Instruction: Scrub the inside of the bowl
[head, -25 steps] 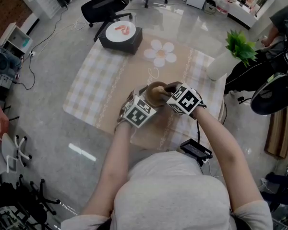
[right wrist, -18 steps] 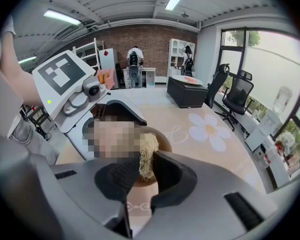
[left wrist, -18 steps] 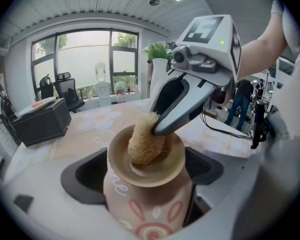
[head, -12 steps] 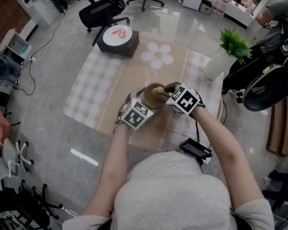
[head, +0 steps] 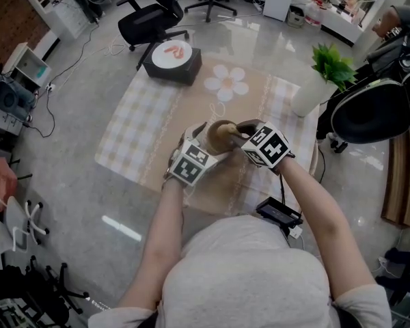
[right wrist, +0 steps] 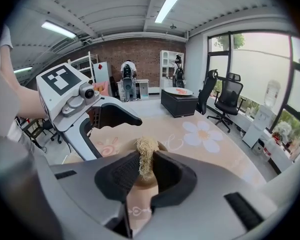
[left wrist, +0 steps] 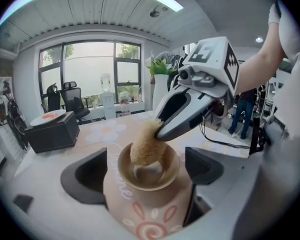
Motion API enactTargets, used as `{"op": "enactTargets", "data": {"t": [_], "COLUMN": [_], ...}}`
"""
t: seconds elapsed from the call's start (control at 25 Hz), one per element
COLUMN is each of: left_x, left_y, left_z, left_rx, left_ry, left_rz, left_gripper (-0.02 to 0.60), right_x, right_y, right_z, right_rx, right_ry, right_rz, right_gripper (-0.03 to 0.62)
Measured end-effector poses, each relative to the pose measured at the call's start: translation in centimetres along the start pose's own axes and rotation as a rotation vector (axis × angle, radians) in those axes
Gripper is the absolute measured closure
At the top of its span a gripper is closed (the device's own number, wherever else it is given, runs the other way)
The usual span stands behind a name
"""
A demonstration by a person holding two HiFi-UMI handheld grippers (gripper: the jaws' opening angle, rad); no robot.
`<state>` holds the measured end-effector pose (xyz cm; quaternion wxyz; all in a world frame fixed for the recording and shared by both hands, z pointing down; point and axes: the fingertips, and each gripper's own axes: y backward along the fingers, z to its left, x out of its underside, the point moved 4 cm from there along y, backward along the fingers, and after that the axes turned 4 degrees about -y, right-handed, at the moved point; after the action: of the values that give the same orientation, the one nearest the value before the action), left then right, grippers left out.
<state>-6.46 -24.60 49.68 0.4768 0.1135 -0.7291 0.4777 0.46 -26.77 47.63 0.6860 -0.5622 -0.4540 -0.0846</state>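
1. The bowl point(left wrist: 140, 209) is a small tan one with a painted flower and swirl on the outside. It's held up just over the near part of the tablecloth point(head: 140, 125). The lower end of a straw-coloured, fibrous scrubber point(left wrist: 147, 146) pokes down inside it, against the inner surface.
2. The left gripper point(left wrist: 145, 173) has its jaws clamped on the bowl's sides, one on each side, with the bowl's mouth tipped toward that gripper's camera.
3. The right gripper point(right wrist: 144, 173) has its jaws squeezed together on the scrubber and reaches over the rim from the right.
4. In the head view both forearms angle inward, so the two marker cubes sit either side of the bowl, almost touching it.
5. The cloth is beige check with a big white daisy point(head: 225, 80) printed on it. At the far corner there's a black box point(head: 174, 67) with a white plate point(head: 171, 48) on top, holding something pink. A white vase point(head: 309, 96) with a green plant sits at the right edge.
6. The room has a glossy grey floor, office chairs point(head: 147, 16) beyond the table, big windows and a brick back wall.
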Motion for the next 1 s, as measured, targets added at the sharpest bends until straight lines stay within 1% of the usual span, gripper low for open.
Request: {"op": "enactTargets", "data": {"t": [0.16,0.36,0.48,0.6,0.76,0.8,0.84,0.92,1.0], "left_x": [-0.9,-2.4,-3.5,-4.5,-5.9,-6.1,-6.2,-6.3,-6.8], "left_y": [1.0,2.3,3.4,4.5,6.1,6.4,6.7,7.3,8.2], "left_z": [0.1,-0.2,-0.5,-0.9,-0.8,-0.8,-0.8,-0.8,-0.6], "left_rx": [-0.038,-0.075,-0.09,-0.097,-0.152,-0.167,-0.183,-0.215,-0.263], "left_ry": [-0.001,-0.023,-0.016,0.004,0.009,0.008,0.008,0.005,0.006], "left_rz": [-0.038,-0.087,-0.146,-0.213,-0.276,-0.287,-0.297,-0.323,-0.36], "left_gripper": [0.118,0.12,0.12,0.121,0.124,0.136,0.164,0.268,0.327], "right_x": [-0.8,-1.9,-2.3,-2.6,-3.0,-3.2,-3.4,-3.9,-4.4], "right_y": [1.0,2.6,3.8,4.8,5.8,6.0,6.3,6.9,7.8], "right_z": [-0.1,-0.2,0.1,0.7,1.4,1.5,1.5,1.5,1.7], "right_rx": [0.014,0.049,0.064,0.055,0.067,0.076,0.086,0.104,0.126], "right_ry": [-0.002,-0.028,-0.063,-0.096,-0.1,-0.103,-0.109,-0.132,-0.154], "right_rz": [-0.055,-0.136,-0.197,-0.243,-0.292,-0.309,-0.329,-0.38,-0.433], "right_gripper": [0.516,0.516,0.517,0.517,0.517,0.517,0.517,0.517,0.517]}}
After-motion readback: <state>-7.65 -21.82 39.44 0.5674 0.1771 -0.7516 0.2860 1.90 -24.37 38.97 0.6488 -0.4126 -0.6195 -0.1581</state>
